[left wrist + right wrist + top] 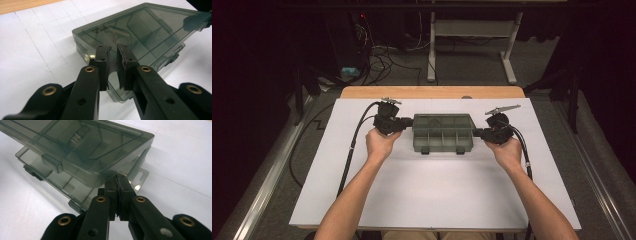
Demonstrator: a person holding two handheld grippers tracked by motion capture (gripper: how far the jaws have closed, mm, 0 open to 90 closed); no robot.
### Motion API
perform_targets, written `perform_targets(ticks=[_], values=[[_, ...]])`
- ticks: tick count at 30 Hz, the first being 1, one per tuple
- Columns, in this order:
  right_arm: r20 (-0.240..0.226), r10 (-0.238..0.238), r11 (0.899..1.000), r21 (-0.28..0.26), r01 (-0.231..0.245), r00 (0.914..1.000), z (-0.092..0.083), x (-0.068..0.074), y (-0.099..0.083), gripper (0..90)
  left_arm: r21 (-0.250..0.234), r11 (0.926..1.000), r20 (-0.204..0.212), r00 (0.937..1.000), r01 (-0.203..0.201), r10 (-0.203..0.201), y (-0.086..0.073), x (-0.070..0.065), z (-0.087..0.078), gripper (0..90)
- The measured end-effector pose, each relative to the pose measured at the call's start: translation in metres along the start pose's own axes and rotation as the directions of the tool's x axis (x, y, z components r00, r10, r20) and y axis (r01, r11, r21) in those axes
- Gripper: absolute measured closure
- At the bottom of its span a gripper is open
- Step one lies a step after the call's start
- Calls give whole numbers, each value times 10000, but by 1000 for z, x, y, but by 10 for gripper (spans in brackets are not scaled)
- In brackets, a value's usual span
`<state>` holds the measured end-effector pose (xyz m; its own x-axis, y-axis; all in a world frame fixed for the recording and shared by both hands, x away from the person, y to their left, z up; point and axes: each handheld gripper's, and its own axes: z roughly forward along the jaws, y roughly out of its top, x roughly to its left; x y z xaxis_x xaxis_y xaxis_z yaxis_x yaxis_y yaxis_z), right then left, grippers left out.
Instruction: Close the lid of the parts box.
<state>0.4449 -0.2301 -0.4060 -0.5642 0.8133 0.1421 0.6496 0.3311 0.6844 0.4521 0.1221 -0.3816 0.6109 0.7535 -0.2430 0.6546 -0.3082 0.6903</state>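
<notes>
Gripping from both ends, the person holds a smoky grey compartment box (443, 133) at the middle of the white board (432, 195) on the wooden table (362, 92). Left gripper (408, 122) is clamped on the box's left end; in the left gripper view (117, 67) its pads (123, 67) pinch a thin edge at the near corner, a narrow gap between them taken up by the plastic. Right gripper (477, 133) is clenched on the right end; the right gripper view (117, 191) has the jaws almost together on the flat hang tab (137, 176) of the base. There the lid (82, 142) stands lifted clear of the base along the front, latches (51, 162) undone. Dividers are visible through the lid; contents too dim to tell. Both hands sit just beside the box, left hand (381, 142) and right hand (508, 150), forearms coming in from the near edge. Cables (354, 140) trail off each gripper toward the person.
</notes>
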Motion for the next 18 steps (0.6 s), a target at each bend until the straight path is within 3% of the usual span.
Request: perform_targets(ticks=[18], values=[[155, 102, 9999, -107, -101, 9998, -5, -8, -8, 881, 449, 9983, 18, 9993, -383, 383, -11, -12, 20, 799]])
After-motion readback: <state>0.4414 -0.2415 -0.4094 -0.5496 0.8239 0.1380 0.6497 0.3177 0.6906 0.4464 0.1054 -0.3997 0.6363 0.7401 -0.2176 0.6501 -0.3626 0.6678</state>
